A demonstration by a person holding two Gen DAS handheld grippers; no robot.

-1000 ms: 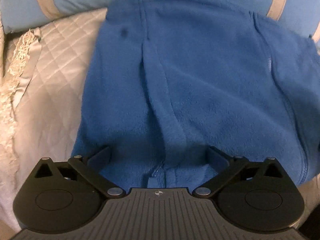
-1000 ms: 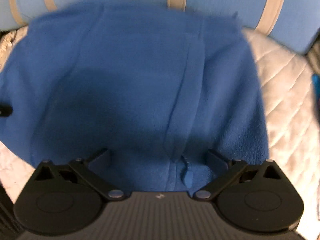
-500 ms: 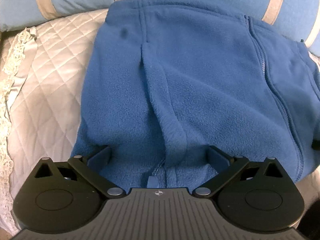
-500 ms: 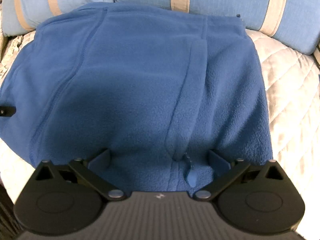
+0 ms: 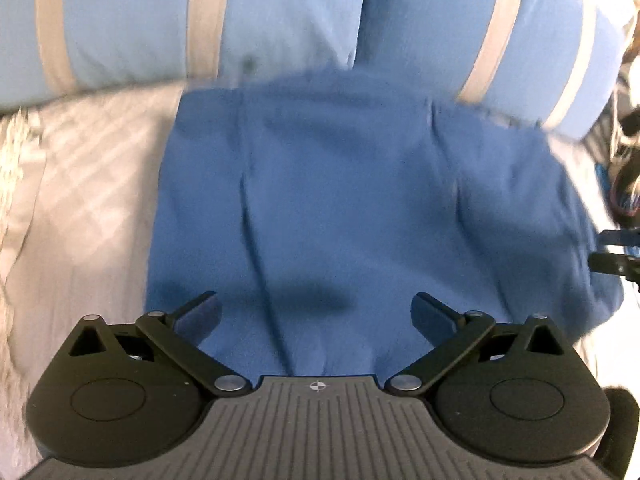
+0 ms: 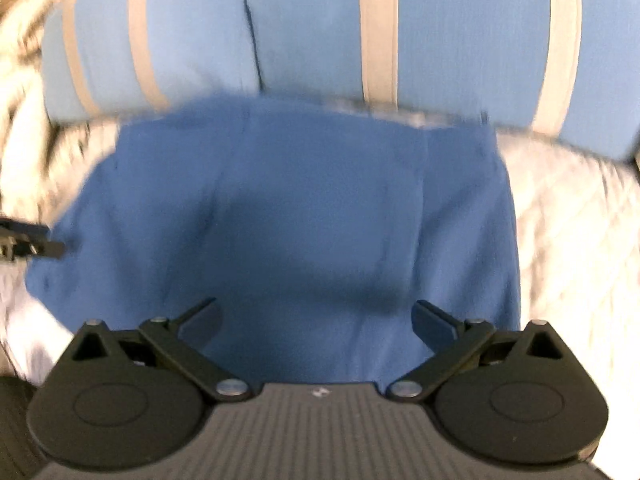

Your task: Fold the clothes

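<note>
Looking forward along my left gripper (image 5: 316,312), I see the blue fleece garment (image 5: 360,208) spread flat ahead of the fingers and under them, on the pale quilted bed cover (image 5: 80,184). My right gripper (image 6: 316,312) looks at the same garment from the other side. Both grippers have their fingers spread wide apart, and no cloth is caught between them; the fleece only lies below the gap. Both views are blurred, so small details such as a zipper I cannot tell.

Beyond the garment, at its far edge, lie the light blue pillows with beige stripes (image 5: 280,16). To the right of my left gripper a dark tip of the other tool shows at the garment's side edge.

I judge that one fold is already laid and the cloth is free now. To do the next step well, I should first choose the corners: each gripper goes to the near hem, one at each side, so the pull is even. The fleece is thick and soft, so I must push the lower finger under all layers before I close, otherwise only the top layer comes up. Then I lift both sides together and carry them forward at the same height. A long ridge runs away from each gripper; it should be smoothed, or it will stay inside the fold.
</note>
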